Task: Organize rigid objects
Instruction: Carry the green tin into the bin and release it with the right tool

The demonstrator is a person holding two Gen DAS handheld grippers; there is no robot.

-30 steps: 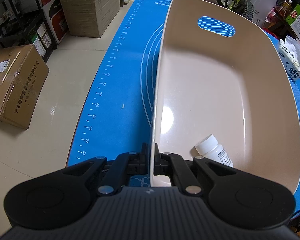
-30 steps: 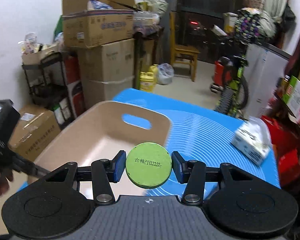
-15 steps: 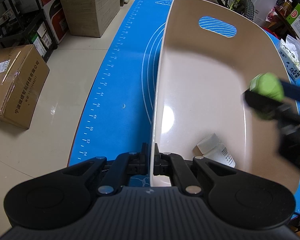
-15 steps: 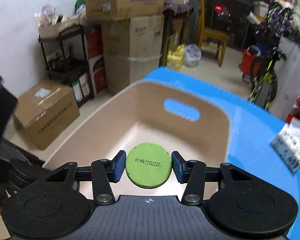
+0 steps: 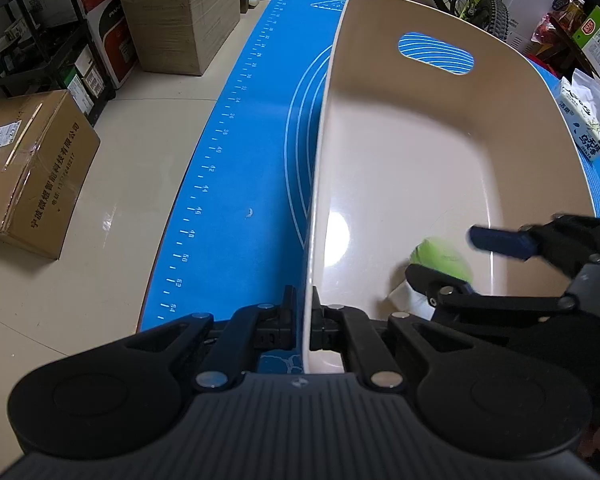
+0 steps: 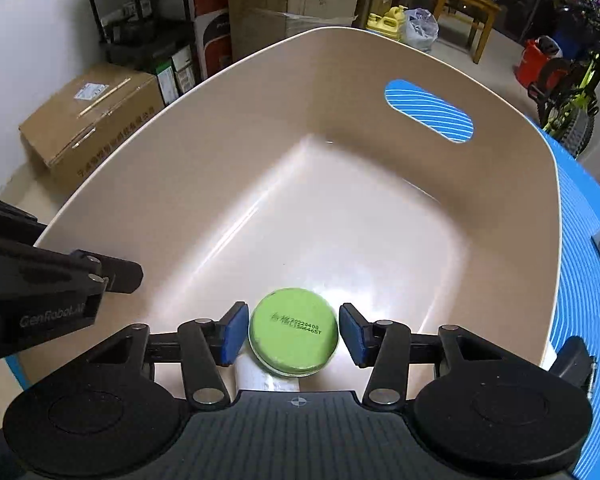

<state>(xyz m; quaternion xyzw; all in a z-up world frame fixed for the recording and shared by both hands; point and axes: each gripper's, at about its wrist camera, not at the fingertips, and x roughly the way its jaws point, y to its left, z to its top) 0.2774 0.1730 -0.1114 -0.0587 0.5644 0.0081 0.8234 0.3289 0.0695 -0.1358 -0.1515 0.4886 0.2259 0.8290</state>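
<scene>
The left gripper [image 5: 306, 320] is clamped on the near rim of the tub [image 5: 420, 152], one finger inside the wall and one outside, as it was half a second ago. The right gripper [image 6: 292, 330] has dropped low into the tub and its jaws have parted: a gap shows between each blue pad [image 6: 233, 330] and the green can [image 6: 293, 332], which they squeezed a moment before. The can now sits between the pads, close to the tub floor; whether it rests there cannot be told. A white bottle [image 6: 256, 374] lies just under and beside it, mostly hidden. From the left wrist, the right gripper [image 5: 472, 258] reaches in from the right, blurred, with the can [image 5: 440, 258] over the bottle [image 5: 408, 298]; earlier it was higher, near the rim. The tub stands on a blue mat [image 5: 240, 184]. Beyond the far edge lies a tissue pack [image 5: 584, 120], unchanged.
</scene>
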